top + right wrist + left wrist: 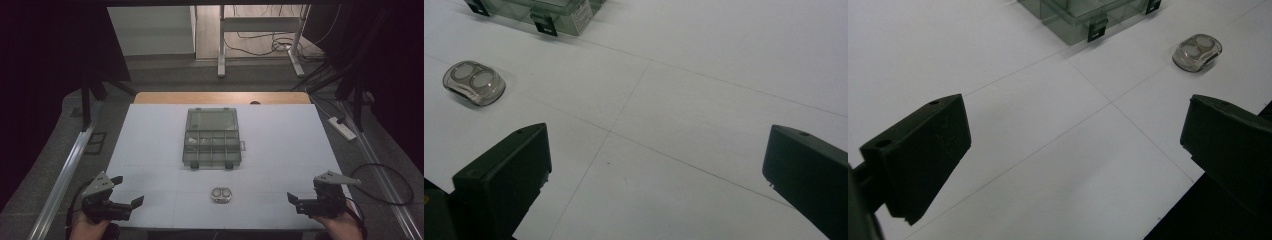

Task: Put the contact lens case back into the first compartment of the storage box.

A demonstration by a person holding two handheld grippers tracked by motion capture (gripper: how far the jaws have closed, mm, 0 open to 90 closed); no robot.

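Seemingly at the very start of the work, two grippers are held low at the near edge of a white table (150, 130), each with its jaws spread wide and nothing between them. The left gripper (127, 192) is poised at the near left corner, the right gripper (300, 199) at the near right, well apart from one another. Between them, near the front edge, a small clear case (222, 195) with two round pads inside is seen lying flat; it is also caught in the left gripper view (1197, 51) and the right gripper view (474, 82). Farther back, at the table's middle, a grey organiser box (212, 138) is laid open, lid flat behind its compartments. No contact is yet made. A reach inward to the small case is judged the likely next move, calling for a level approach and jaws set either side of it. Open surface is left all round the case; only the near edge lies close.
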